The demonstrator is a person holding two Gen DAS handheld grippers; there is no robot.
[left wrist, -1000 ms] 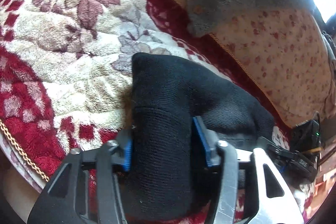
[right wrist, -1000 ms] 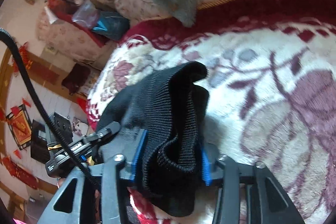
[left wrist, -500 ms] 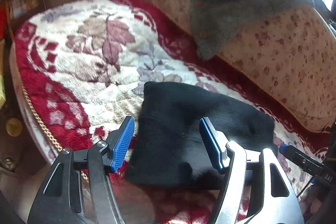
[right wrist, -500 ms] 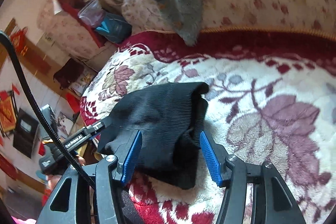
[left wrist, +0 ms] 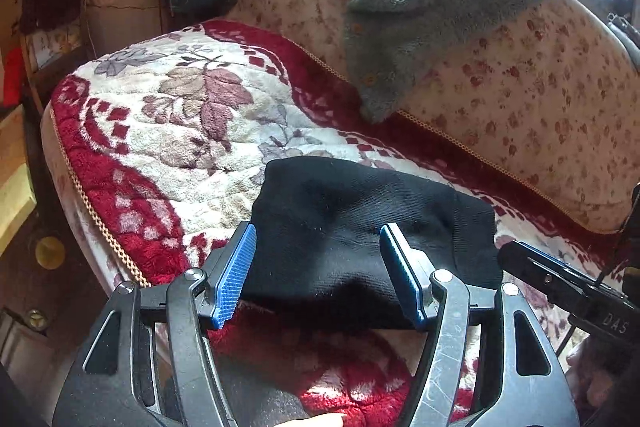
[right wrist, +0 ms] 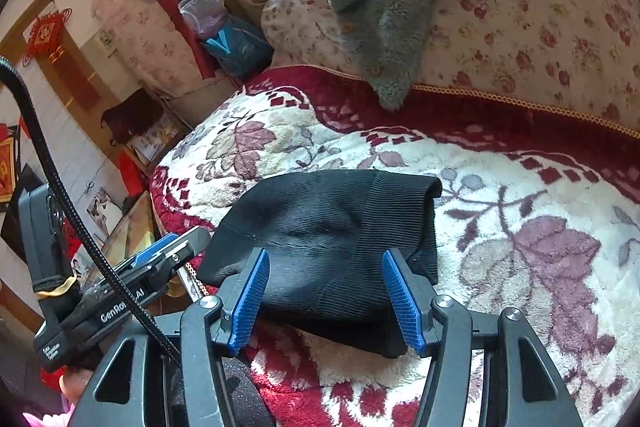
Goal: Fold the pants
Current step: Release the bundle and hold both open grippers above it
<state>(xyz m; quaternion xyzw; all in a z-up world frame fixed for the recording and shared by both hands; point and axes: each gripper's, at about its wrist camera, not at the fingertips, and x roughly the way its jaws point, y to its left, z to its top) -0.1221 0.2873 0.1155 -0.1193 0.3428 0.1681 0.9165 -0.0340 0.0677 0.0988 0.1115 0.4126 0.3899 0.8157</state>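
Note:
The black knit pants point(left wrist: 360, 223) lie folded into a compact bundle on the red and cream floral blanket point(left wrist: 168, 131), near the sofa's front edge. They also show in the right wrist view point(right wrist: 332, 231). My left gripper point(left wrist: 320, 269) is open and empty, held just in front of the bundle, above its near edge. My right gripper point(right wrist: 326, 293) is open and empty, in front of the bundle's other end. The left gripper also shows at the left of the right wrist view point(right wrist: 160, 259).
A grey fleece garment point(left wrist: 432, 3) hangs over the floral sofa back point(left wrist: 540, 99). The sofa's front edge point(left wrist: 92, 211) drops off at the left. Bags and furniture point(right wrist: 232, 43) stand beyond the sofa's far end.
Both grippers opened and let go of the pants, then pulled back toward me. The folded bundle now lies flat on the blanket.

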